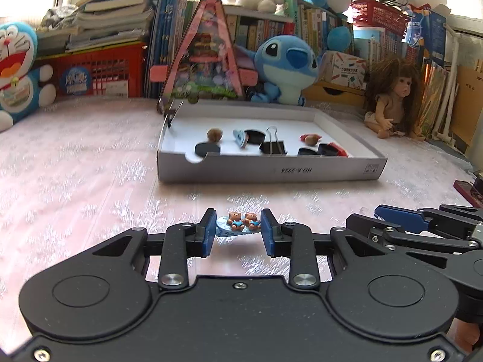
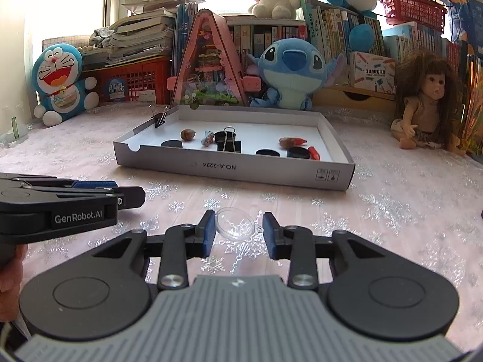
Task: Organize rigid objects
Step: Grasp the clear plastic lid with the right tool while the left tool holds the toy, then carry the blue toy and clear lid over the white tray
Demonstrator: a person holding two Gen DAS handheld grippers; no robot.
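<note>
The left gripper (image 1: 238,229) is clamped on a blue hair clip (image 1: 237,226) topped with two little bears, held just above the pink tablecloth (image 1: 90,181). The right gripper (image 2: 239,230) has its pads closed against a clear plastic half-shell (image 2: 237,221). Farther back lies a shallow cardboard box (image 2: 229,167) holding binder clips, black discs and nuts.

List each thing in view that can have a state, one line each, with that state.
Left claw: shut on the bear hair clip.
Right claw: around the clear plastic dome, contact uncertain.
Cardboard tray: open-topped, holding small items.
Large binder clip: lying in the tray, handles up.
Small binder clip: clipped on the tray's wall.
</note>
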